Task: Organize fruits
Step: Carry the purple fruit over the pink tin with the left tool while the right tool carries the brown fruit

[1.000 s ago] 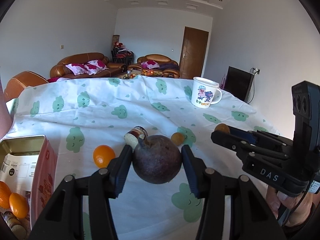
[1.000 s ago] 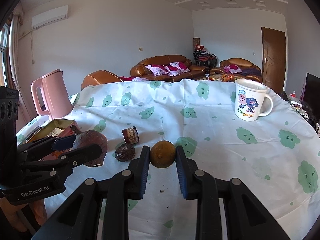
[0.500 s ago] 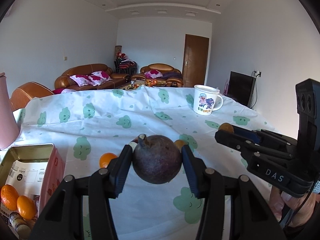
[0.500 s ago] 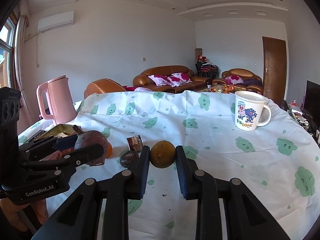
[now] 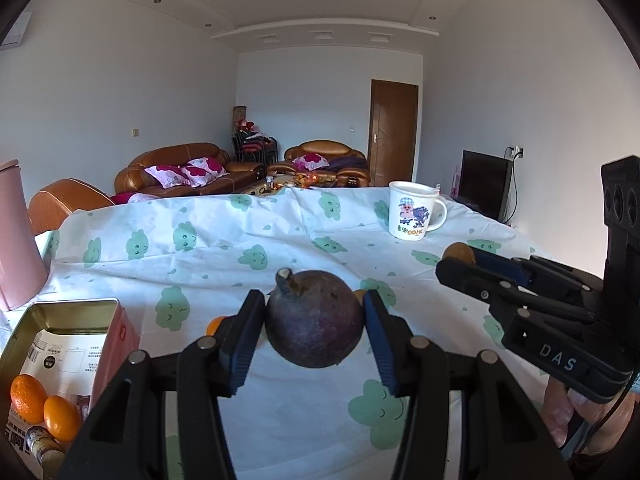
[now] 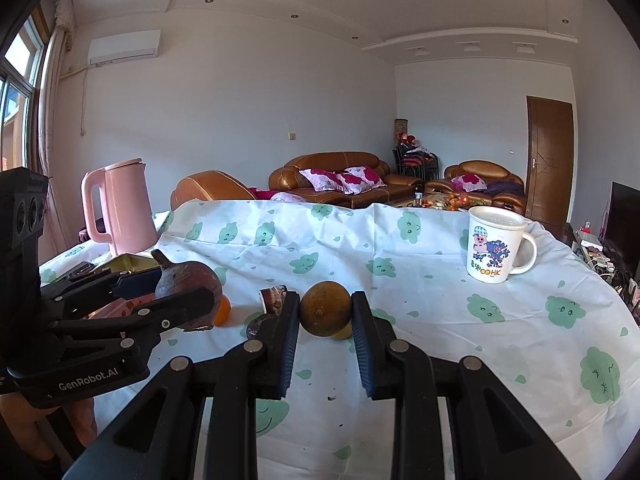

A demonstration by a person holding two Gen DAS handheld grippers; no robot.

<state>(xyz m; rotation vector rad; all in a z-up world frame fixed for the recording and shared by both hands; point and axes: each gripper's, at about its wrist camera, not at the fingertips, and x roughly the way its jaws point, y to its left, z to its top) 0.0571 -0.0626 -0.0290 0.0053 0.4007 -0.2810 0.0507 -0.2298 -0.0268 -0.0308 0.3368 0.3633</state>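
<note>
Fruit is gripped in both grippers, lifted above the table: the left gripper clamps a dark purple fruit, the right gripper a small brown fruit. Carrying appears under way; next, each likely needs lowering into the open tin, which already holds oranges.

- Small orange fruit on bench: mostly hidden behind left fingers.
- Yellowish fruit largely behind brown fruit, kind unclear.
- Tin cut off by frame edge; label text too small to read.
- Dark lump half hidden by right fingers, can't ID.
- Pink kettle cropped at left edge.
</note>
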